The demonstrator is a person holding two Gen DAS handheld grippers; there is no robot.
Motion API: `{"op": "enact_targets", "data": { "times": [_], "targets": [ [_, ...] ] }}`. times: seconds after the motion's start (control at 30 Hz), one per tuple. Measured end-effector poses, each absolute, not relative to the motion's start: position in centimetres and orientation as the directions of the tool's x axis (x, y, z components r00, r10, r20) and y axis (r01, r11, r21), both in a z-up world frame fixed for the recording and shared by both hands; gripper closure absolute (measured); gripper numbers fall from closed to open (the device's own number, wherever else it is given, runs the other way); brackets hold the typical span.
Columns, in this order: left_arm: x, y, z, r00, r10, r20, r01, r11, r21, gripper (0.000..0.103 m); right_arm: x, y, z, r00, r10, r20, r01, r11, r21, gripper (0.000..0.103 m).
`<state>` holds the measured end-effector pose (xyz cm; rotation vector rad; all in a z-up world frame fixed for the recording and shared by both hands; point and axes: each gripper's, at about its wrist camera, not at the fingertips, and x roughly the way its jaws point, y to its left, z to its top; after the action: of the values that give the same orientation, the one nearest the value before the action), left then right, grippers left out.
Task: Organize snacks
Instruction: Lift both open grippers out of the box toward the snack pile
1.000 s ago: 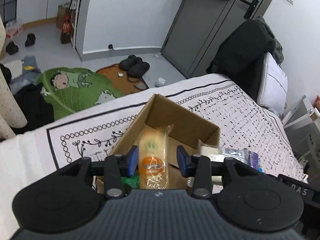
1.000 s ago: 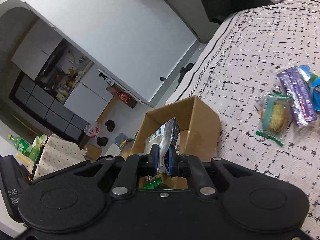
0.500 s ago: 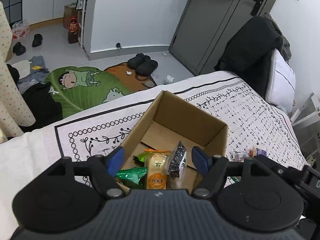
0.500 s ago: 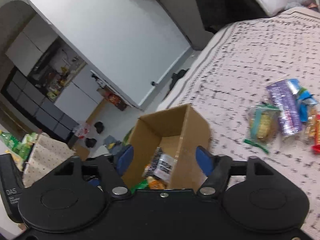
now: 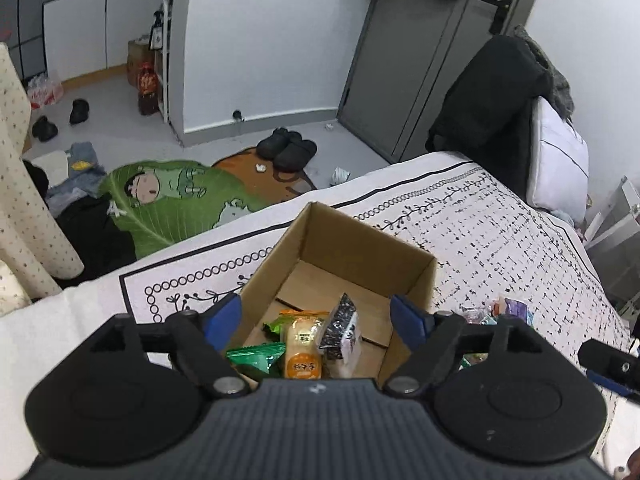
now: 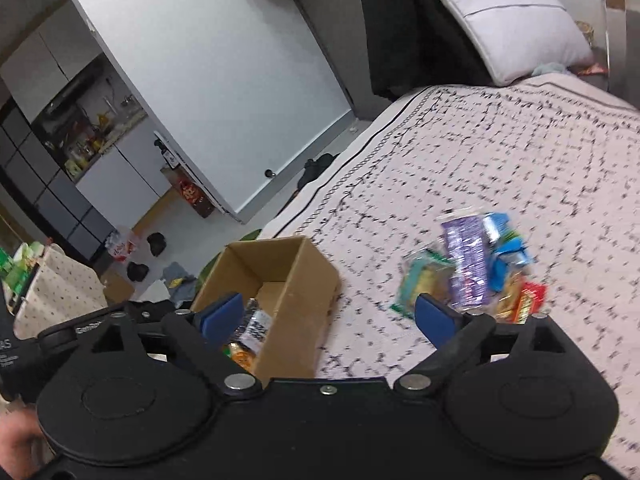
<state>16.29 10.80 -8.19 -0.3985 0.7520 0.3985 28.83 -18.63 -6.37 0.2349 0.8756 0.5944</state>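
An open cardboard box [image 5: 348, 240] [image 6: 304, 280] stands on the patterned bedspread. Inside lie an orange-labelled cake packet [image 5: 303, 350], a black-and-white speckled packet [image 5: 340, 330] [image 6: 256, 326] and green packets [image 5: 256, 358]. My left gripper [image 5: 318, 316] hangs just above the box's near side, its jaws opening with nothing pressed between them. My right gripper [image 6: 328, 314] hovers over the box's right wall, its jaws opening and empty. A heap of loose snacks [image 6: 476, 264] [image 5: 500, 310] lies on the bed to the right of the box.
The bedspread [image 6: 500, 152] stretches to a white pillow [image 6: 516, 20] and a dark coat over a chair [image 5: 488, 112]. Beyond the bed's edge the floor holds a green cartoon mat [image 5: 172, 196], slippers [image 5: 288, 148] and scattered clothes. A grey door [image 5: 420, 52] is behind.
Both grippers let go of their packets, which now lie in the box, and their jaws spread wide. Both have risen and drawn back; the right one has swung toward the snack heap.
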Motion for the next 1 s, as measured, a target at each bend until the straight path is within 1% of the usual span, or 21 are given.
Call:
{"op": "enact_targets", "data": {
  "times": [0.17,0.37,0.57,0.67,0.83,0.87,0.97,1.0],
  "targets": [
    [16.6,8.8,-8.1,0.665,0.187,-0.724,-0.463,0.863,-0.202,0.021,29.2,-21.2,-6.0,0.506,0.564,-0.652,-0.404,0.823,0.399,0.001],
    [17.7,5.7,-8.2,0.664,0.169,-0.729,-0.442,0.875,-0.200,0.020,30.0,-24.4,-6.1,0.539,0.530,-0.655,-0.351,0.848,0.397,0.000],
    [18.5,2.7,-8.2,0.676,0.142,-0.723,-0.396,0.898,-0.194,0.020,30.9,-27.2,-7.5,0.534,0.500,-0.681,-0.253,0.864,0.436,0.000],
    [19.1,1.4,-8.2,0.682,0.109,-0.723,-0.364,0.909,-0.205,0.020,31.2,-28.0,-8.2,0.522,0.496,-0.694,-0.219,0.864,0.453,0.000],
    [20.4,-0.9,-8.6,0.686,0.080,-0.723,-0.332,0.919,-0.213,0.020,31.6,-29.4,-9.0,0.516,0.510,-0.688,-0.160,0.847,0.508,0.001],
    [20.7,-1.4,-8.7,0.687,0.075,-0.722,-0.323,0.923,-0.211,0.020,31.8,-29.8,-9.3,0.512,0.511,-0.690,-0.134,0.842,0.523,0.001],
    [21.8,-2.8,-9.2,0.688,0.063,-0.723,-0.302,0.931,-0.206,0.020,32.5,-31.1,-10.4,0.499,0.519,-0.695,-0.068,0.822,0.565,0.008],
    [22.2,-3.1,-9.5,0.689,0.057,-0.722,-0.296,0.932,-0.209,0.020,32.6,-31.4,-10.8,0.496,0.513,-0.700,-0.049,0.822,0.568,0.014]
  ]
}}
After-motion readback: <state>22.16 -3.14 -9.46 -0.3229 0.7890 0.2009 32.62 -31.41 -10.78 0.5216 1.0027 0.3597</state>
